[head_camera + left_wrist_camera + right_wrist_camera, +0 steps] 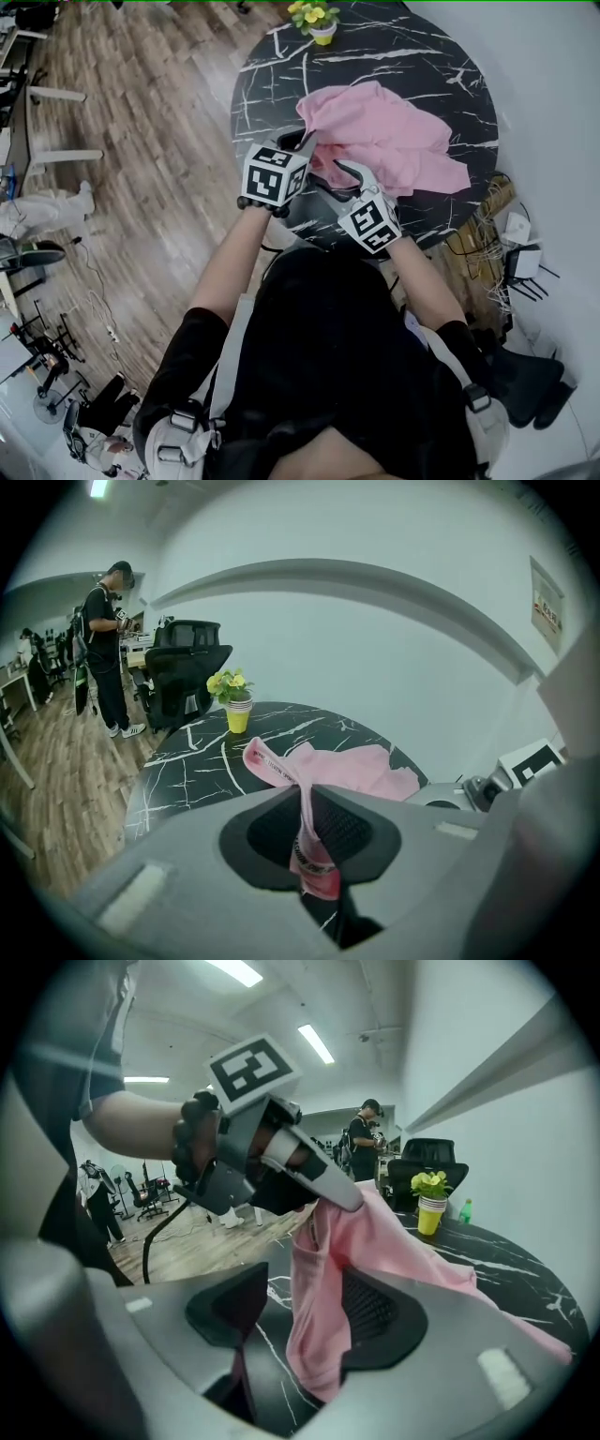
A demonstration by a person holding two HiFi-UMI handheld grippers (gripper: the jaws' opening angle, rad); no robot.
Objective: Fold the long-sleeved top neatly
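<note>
Pink long-sleeved fabric top (384, 141): crumpled on round black marble-patterned table (281, 66), toward its near right edge. Left gripper (306, 145): jaws clamped on a lifted edge band. Right gripper (349, 171): jaws parted, fabric hanging loosely between.

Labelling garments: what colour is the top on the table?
The top is pink; it shows best in the head view.

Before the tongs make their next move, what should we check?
1. Left tongs pinching the top: ok, shut on its edge.
2. Right tongs gripping: not ok, jaws apart, cloth only hangs between them.
3. Top flat on the table: not ok, bunched.
4. Pot clear of the top: ok, apart at the far rim.
5. Where the sleeves are: cannot tell.
</note>
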